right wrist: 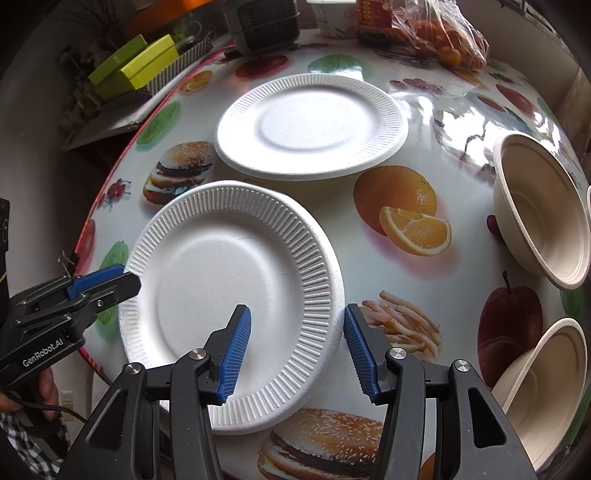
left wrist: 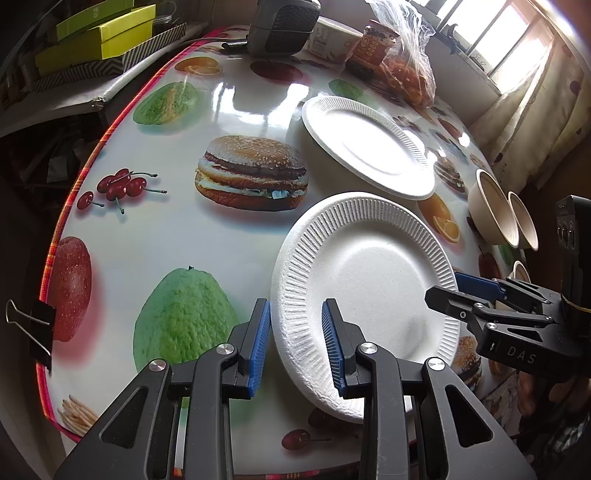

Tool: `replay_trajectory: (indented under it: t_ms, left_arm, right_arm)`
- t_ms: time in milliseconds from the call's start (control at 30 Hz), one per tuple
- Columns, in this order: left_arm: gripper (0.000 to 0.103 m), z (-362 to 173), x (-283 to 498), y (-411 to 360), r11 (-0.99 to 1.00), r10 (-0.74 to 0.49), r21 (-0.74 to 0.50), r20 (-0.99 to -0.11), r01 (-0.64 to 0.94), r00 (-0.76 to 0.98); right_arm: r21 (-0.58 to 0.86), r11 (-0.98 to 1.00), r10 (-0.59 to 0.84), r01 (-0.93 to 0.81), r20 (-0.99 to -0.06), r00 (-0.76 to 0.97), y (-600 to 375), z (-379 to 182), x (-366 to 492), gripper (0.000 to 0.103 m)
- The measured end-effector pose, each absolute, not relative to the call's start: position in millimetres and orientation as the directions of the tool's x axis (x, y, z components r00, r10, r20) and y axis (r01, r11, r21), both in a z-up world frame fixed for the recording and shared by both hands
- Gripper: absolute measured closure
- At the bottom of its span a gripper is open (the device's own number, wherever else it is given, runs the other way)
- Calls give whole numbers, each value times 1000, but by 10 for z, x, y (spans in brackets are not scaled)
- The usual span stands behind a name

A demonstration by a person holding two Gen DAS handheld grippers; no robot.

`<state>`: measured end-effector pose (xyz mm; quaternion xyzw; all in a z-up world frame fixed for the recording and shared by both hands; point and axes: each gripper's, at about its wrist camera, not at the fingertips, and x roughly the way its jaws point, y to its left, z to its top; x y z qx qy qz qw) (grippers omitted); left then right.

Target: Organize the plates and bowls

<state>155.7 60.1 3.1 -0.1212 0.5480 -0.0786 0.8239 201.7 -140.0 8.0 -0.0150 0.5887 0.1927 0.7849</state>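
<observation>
Near white foam plate with ribbed rim (right wrist: 236,295) lying on the round table with glossy fruit-and-burger printed cloth (left wrist: 192,236), just this side of the far white foam plate (right wrist: 312,123), rims near but apart in the right wrist view. Left gripper (left wrist: 295,343) with blue ribbed pads standing wide, straddling the near plate's left rim: one pad outside the edge, one over the ribbed band; contact not clear. Right gripper (right wrist: 297,347) likewise wide, straddling the same plate's right rim, one pad above the plate's inner face, the other just beyond the edge, over the printed fries. Nothing clamped by either.

Right of the near plate, past the printed orange: beige paper bowl (right wrist: 543,214) tipped on its side, mouth toward the plates; second beige paper bowl (right wrist: 543,387) nearer, also tilted. Beyond the far plate, at the table's back edge: dark grey small heater (left wrist: 282,26), brown labelled jar (left wrist: 376,44), clear plastic bag of orange snacks (left wrist: 410,74). Yellow-green boxes (left wrist: 99,40) off the table, far left.
</observation>
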Motion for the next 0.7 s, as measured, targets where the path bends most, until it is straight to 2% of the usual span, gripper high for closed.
replay_trajectory:
  t_ms: [133,300,700]
  left_arm:
    - [73,30,1567,596,960,-258,-281,-884,-4,389]
    - [68,63,1574,631,957,-265,-290,-877,-2,401]
    - [68,283,1719,763,954,-269,-300,-858,-1,438]
  right_arm:
    - [210,923,292,-322,-928,233,-1402,89,2017,48]
    - [205,924,289,-322,-927,239,-1426,101,2007,48]
    - [225,929,312,-294,-904,293,-1616,351,2116,48]
